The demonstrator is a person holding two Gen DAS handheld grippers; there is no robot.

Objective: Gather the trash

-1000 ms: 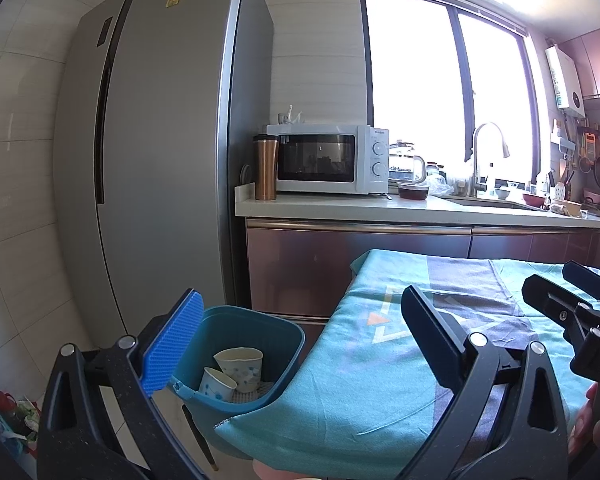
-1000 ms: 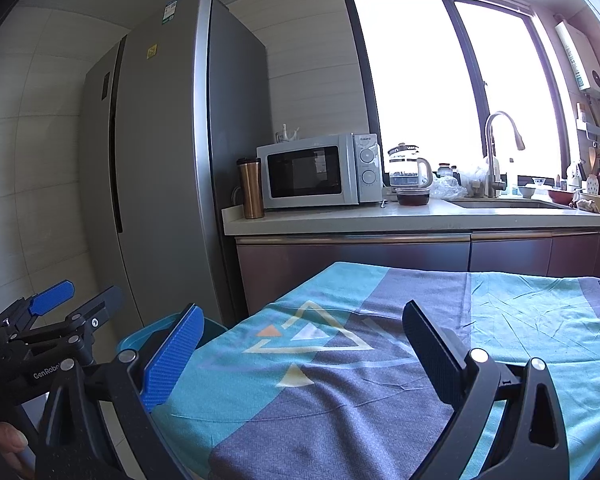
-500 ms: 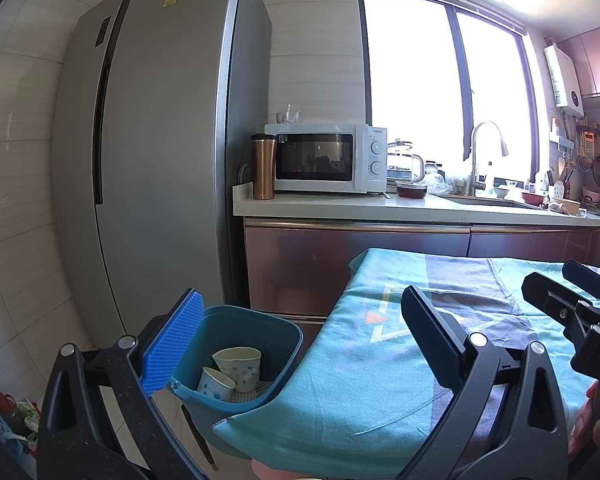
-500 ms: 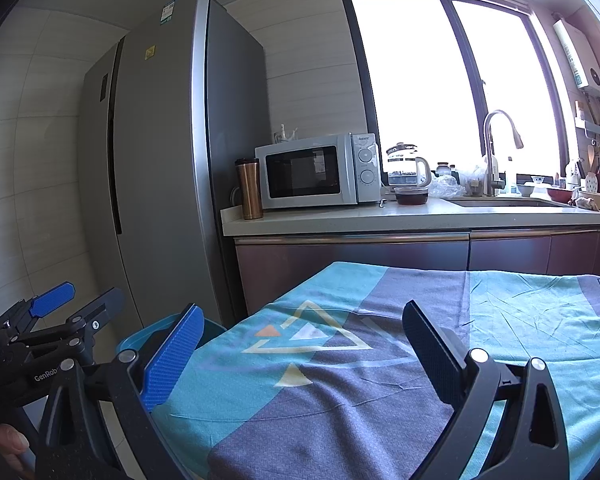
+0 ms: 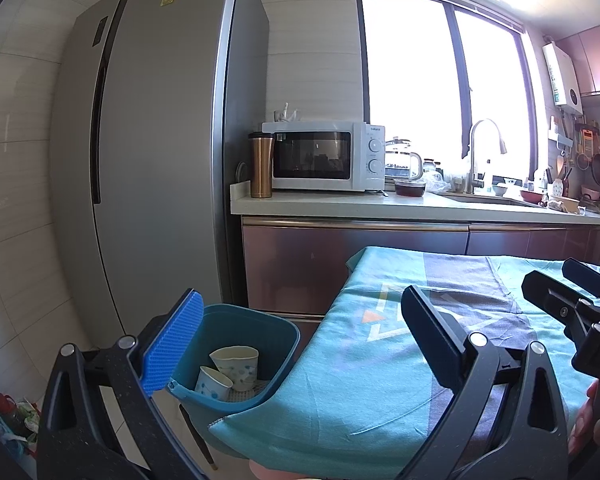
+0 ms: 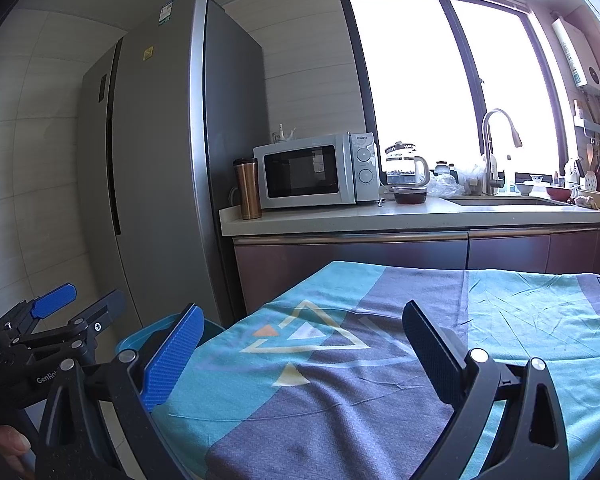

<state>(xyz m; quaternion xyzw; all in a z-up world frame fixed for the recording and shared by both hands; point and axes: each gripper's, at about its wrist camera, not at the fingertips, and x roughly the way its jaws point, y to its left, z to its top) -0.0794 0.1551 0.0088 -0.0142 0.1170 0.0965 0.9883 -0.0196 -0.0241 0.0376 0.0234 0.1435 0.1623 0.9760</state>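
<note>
A teal trash bin (image 5: 236, 344) stands on the floor at the table's left end, with two paper cups (image 5: 236, 364) inside; its rim also shows in the right wrist view (image 6: 140, 338). My left gripper (image 5: 300, 344) is open and empty, held above the bin and the table's left edge. My right gripper (image 6: 300, 352) is open and empty above the table's teal and grey cloth (image 6: 380, 360). The right gripper also shows in the left wrist view (image 5: 572, 300), and the left gripper in the right wrist view (image 6: 76, 308). No loose trash shows on the cloth.
A grey fridge (image 5: 160, 140) stands behind the bin. A counter (image 5: 380, 204) holds a microwave (image 5: 320, 156), copper tumbler (image 5: 261, 164), kettle, bowl and sink tap (image 5: 480, 152). Small items lie on the floor at far left (image 5: 12, 416).
</note>
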